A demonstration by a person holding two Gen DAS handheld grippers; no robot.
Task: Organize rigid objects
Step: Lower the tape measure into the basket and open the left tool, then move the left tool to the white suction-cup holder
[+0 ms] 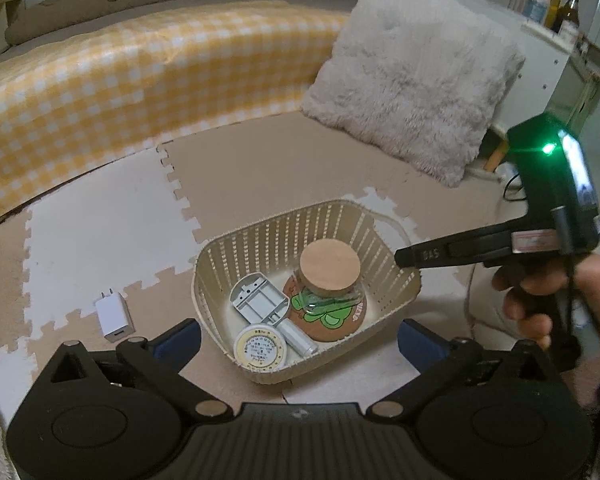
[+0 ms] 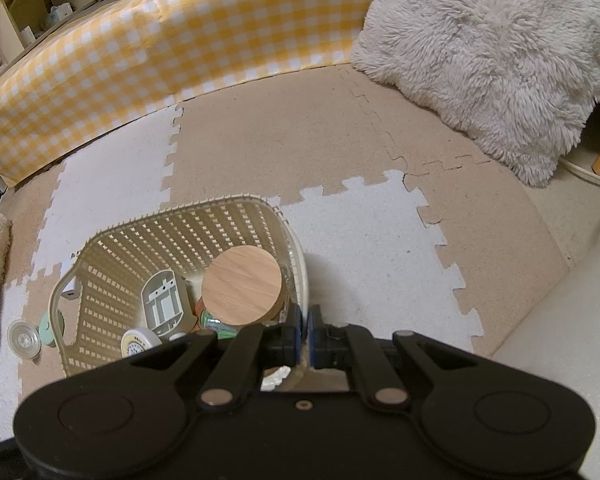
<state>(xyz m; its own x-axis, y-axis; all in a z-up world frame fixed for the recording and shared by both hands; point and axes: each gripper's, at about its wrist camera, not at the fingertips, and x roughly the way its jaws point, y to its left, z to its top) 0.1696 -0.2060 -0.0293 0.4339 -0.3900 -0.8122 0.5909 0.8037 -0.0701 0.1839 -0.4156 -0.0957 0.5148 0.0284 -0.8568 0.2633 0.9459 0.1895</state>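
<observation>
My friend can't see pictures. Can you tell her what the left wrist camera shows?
A cream basket sits on foam floor mats between the open left gripper fingers, holding a wooden-lidded jar, a round tin and a grey plastic part. A white charger lies left of it. The right gripper reaches in from the right.

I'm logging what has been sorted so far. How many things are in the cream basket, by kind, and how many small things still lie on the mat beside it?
In the cream slatted plastic basket:
Glass jar with round wooden lid: 1
Grey plastic battery cover: 1
Round yellow-labelled tin: 1
White cylinder: 1
Brown frog-print coaster: 1
On the mat:
White plug charger: 1
Clear round lid: 1
Mint-green piece: 1
Total: 8
</observation>
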